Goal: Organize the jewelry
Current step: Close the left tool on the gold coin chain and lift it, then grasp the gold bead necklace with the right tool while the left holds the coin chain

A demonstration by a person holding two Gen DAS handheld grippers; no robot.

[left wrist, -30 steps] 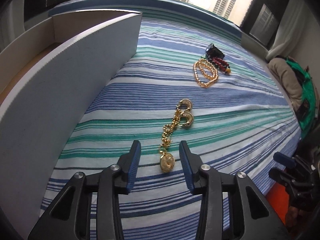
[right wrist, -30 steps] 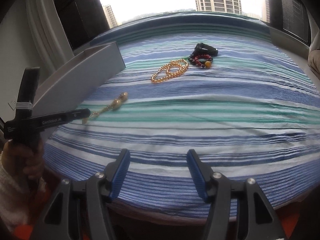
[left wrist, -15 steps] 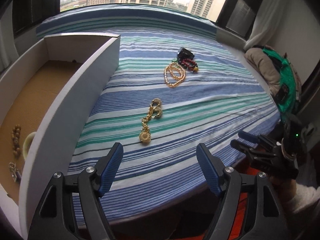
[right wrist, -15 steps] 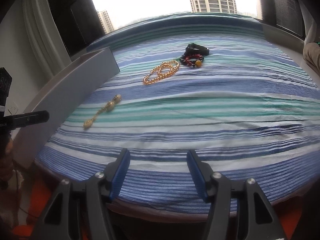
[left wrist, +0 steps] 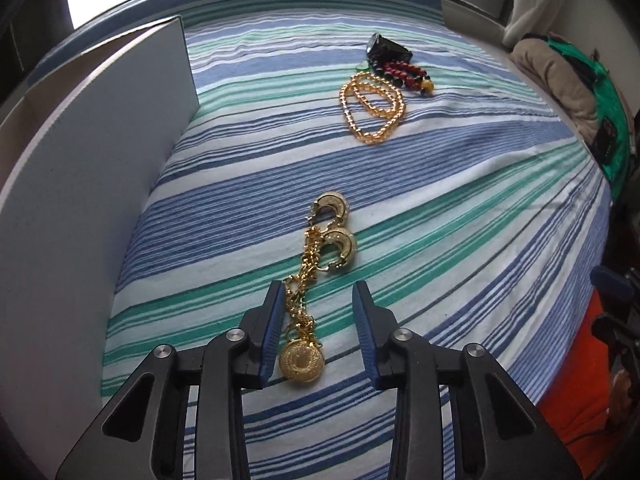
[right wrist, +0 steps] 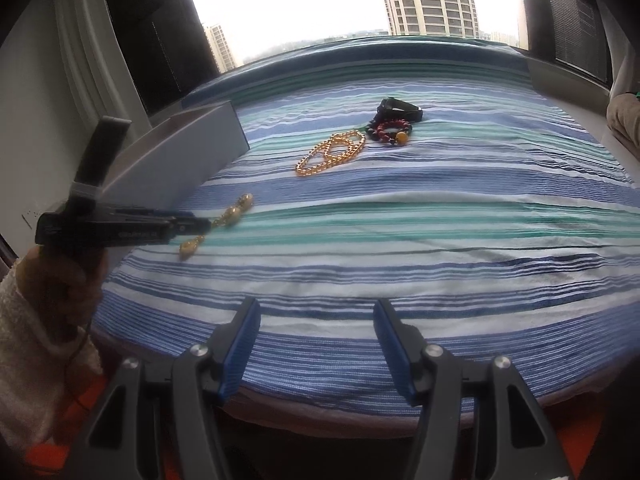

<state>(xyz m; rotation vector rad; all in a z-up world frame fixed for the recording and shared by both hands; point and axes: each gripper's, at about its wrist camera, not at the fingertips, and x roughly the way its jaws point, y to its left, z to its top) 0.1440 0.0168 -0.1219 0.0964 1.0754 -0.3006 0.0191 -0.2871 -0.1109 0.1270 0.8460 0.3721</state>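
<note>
Left hand-held gripper [left wrist: 316, 328] straddles the gold pendant chain [left wrist: 304, 312], jaws apart

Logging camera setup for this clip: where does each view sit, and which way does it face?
Left wrist: on the left gripper, low over the striped cloth, facing the pendant chain lying between its open fingers.
Right wrist: on the right gripper, at the cloth's near edge, facing the window; the left hand shows.
Shared: chain, gold necklace, box.
</note>
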